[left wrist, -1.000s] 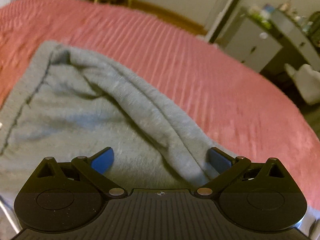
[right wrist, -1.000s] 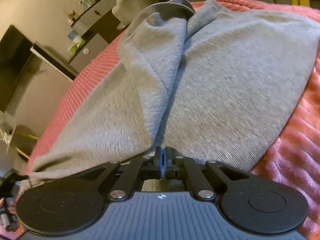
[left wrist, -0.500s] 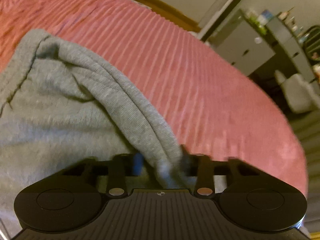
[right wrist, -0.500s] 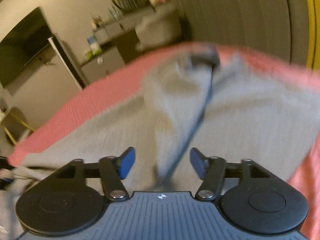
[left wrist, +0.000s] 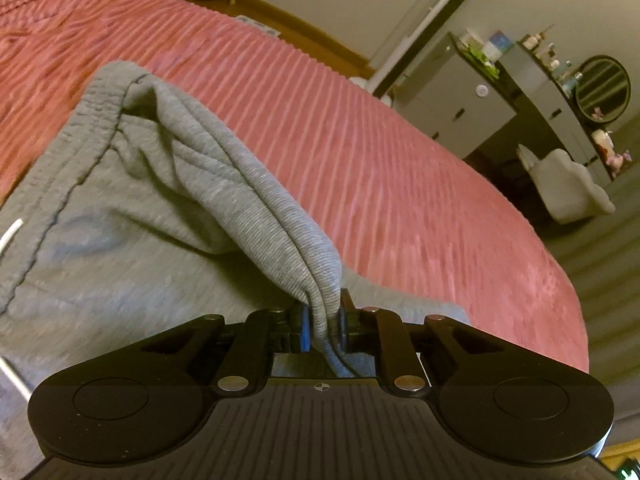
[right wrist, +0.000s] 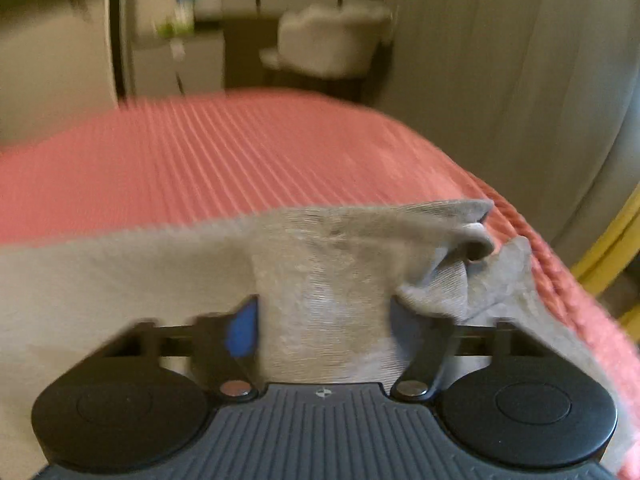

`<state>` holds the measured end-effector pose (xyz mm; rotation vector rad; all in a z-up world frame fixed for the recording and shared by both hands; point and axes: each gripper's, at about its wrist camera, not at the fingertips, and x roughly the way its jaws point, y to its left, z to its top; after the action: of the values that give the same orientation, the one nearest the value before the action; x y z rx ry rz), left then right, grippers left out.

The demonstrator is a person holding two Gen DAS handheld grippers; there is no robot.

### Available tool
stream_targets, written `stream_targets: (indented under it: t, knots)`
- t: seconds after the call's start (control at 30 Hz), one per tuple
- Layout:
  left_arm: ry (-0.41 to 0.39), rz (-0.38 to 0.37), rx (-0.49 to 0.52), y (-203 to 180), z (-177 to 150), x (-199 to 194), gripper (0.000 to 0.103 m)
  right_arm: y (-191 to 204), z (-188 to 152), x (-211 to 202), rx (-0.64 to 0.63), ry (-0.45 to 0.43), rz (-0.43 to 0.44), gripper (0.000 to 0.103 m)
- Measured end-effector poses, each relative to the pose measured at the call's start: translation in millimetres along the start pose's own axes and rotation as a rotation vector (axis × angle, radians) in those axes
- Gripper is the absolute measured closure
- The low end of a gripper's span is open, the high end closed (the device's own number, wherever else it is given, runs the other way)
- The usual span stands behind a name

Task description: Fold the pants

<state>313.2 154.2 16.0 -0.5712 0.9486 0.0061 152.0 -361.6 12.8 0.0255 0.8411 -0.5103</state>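
Observation:
Grey pants (left wrist: 120, 240) lie on a pink ribbed bedcover (left wrist: 360, 140). In the left wrist view a thick ridge of the cloth (left wrist: 260, 200) rises from the waistband and runs down into my left gripper (left wrist: 322, 328), which is shut on it. In the right wrist view, blurred by motion, the pants (right wrist: 120, 272) stretch across the bedcover (right wrist: 240, 152) with a rumpled hem end (right wrist: 472, 220) at the right. A band of this cloth sits between the blue pads of my right gripper (right wrist: 322, 328), whose jaws are closing and still stand apart.
Beyond the bed's far edge stand a grey cabinet (left wrist: 452, 108), a pale armchair (left wrist: 568, 188) and a round mirror (left wrist: 604, 88). The armchair (right wrist: 328, 44) also shows in the right wrist view, with a grey curtain (right wrist: 500, 100) and a yellow frame (right wrist: 608, 248) at the right.
My left gripper went from wide open to shut on the cloth ridge and lifted it. My right gripper let go, swung toward the hem end, and now has cloth between narrowing jaws.

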Motion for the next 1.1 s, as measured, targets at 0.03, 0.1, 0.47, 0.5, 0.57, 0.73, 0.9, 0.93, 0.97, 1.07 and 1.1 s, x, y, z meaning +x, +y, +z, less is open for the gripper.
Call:
stream_targets:
  t: [0.03, 0.1, 0.47, 0.5, 0.57, 0.73, 0.9, 0.93, 0.97, 1.07, 1.1]
  knots:
    - [-0.002, -0.001, 0.004, 0.5, -1.3, -3.3, 0.088, -1.0, 0.6, 4.7, -0.002, 0.007, 0.008, 0.090]
    - [-0.009, -0.013, 0.012, 4.9, -2.8, -15.2, 0.088, -12.7, 6.1, 0.3, 0.072, 0.006, 0.048, 0.097]
    - [-0.154, -0.115, 0.076, 27.8, -84.1, -135.5, 0.097, -194.0, -35.6, -118.3, 0.723, -0.262, 0.339, 0.098]
    - [-0.169, -0.088, 0.081, 33.9, -102.5, -142.9, 0.097, -202.3, -49.6, -119.9, 0.713, -0.249, 0.288, 0.098]
    - [-0.163, -0.031, 0.118, 42.7, -130.5, -144.9, 0.097, -208.9, -73.6, -108.1, 0.675, -0.196, 0.215, 0.098]
    - [-0.126, 0.067, 0.074, 72.0, -147.1, -124.3, 0.088, -203.2, -131.5, -49.1, 0.769, 0.013, 0.209, 0.094]
    - [-0.331, 0.080, 0.027, 64.4, -111.4, -133.9, 0.008, -194.7, -145.5, -48.6, 0.829, -0.046, 0.243, 0.073]
    - [-0.356, 0.095, 0.072, 54.6, -102.9, -131.5, 0.004, -194.5, -146.3, -48.5, 0.821, -0.050, 0.247, 0.069]
    - [-0.361, 0.123, 0.116, 43.9, -94.0, -125.6, 0.004, -195.9, -150.0, -52.0, 0.812, -0.053, 0.247, 0.066]
    - [-0.285, 0.250, 0.182, 18.3, -63.4, -87.9, 0.004, -188.9, -151.7, -48.3, 0.789, -0.073, 0.240, 0.062]
    - [-0.253, 0.286, 0.173, 15.7, -53.3, -73.2, 0.004, -188.8, -149.6, -48.8, 0.785, -0.080, 0.239, 0.061]
